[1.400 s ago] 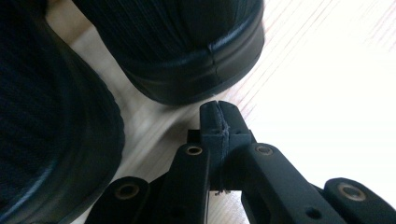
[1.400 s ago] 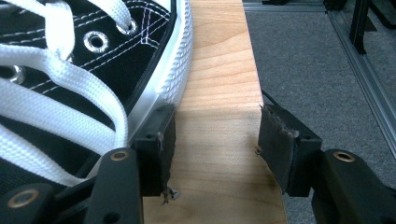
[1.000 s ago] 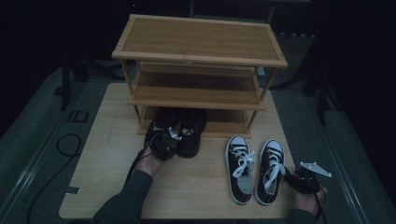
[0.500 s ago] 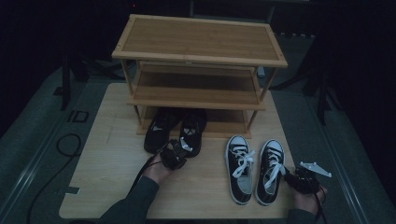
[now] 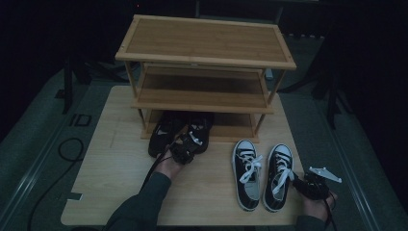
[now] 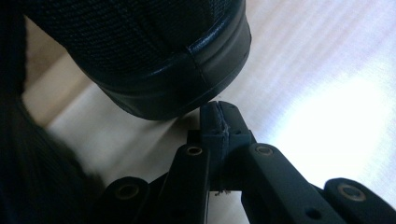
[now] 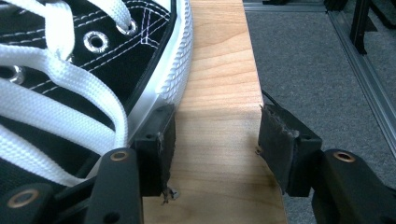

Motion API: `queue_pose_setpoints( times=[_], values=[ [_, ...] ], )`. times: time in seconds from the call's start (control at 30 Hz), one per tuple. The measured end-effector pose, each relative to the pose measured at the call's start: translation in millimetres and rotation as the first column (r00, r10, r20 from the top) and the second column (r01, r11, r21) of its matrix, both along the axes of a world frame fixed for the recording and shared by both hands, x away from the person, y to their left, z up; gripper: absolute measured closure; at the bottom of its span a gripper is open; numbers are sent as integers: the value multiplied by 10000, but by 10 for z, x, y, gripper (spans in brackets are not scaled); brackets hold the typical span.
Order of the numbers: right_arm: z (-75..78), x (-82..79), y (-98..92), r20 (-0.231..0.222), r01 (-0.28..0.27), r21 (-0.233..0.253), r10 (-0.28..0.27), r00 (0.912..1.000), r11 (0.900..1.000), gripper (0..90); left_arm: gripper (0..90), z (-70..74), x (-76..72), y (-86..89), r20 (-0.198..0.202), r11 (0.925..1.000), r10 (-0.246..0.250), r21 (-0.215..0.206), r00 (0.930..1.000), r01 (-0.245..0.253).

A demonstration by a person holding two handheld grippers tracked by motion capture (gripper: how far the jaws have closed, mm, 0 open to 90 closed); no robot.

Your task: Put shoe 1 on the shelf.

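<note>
A pair of black shoes (image 5: 163, 131) lies toes-in under the bottom shelf of a wooden shoe rack (image 5: 204, 48). My left gripper (image 5: 186, 147) sits at the heel of the right-hand black shoe (image 5: 200, 129). In the left gripper view it (image 6: 219, 117) is shut with nothing in it, its tips just short of the black heel (image 6: 154, 60). A pair of black-and-white sneakers (image 5: 262, 173) stands at the front right. My right gripper (image 5: 310, 185) is open beside the right sneaker (image 7: 70, 70); its left pad (image 7: 159, 140) touches that sneaker's white sole.
The rack stands on a light wooden board (image 5: 115, 163) with bare wood at the front left. Grey carpet (image 7: 317, 60) lies past the board's right edge. A black cable (image 5: 72, 149) loops on the floor at left.
My left gripper drew back from the black shoes, then moved right and forward to the right shoe's heel. The right gripper and the sneakers have stayed put.
</note>
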State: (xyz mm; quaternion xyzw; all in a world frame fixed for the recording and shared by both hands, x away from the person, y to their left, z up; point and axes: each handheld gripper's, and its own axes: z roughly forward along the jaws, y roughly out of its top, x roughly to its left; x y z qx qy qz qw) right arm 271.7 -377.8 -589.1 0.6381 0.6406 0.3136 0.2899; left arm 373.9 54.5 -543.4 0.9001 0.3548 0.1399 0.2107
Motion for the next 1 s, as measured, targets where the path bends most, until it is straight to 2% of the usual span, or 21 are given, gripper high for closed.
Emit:
queue_pose_setpoints(
  times=[0.07, 0.2, 0.5, 0.73, 1.0],
  values=[
    [0, 1, -1, -3, -10, -6, 10, 10000, 10000, 458, 900, 2, 89, -51, -169, 10000, -66, -61, 9998, 65],
    [0, 2, -2, 0, -16, -7, 16, 10000, 10000, 458, 900, 3, 185, -158, -129, 9998, -170, 131, 9998, 172],
    [-1, 5, -4, 3, -33, -2, 33, 10000, 10000, 458, 900, -5, 302, -263, -71, 9999, -52, 97, 10000, 53],
    [-1, 4, -4, 2, -35, -6, 35, 10000, 10000, 458, 900, -11, 319, -286, 41, 9999, 18, 111, 10000, -18],
    [0, 5, -3, 0, -30, -4, 30, 10000, 10000, 458, 900, 23, 234, -183, 103, 9999, -126, 34, 9999, 125]
  ],
)
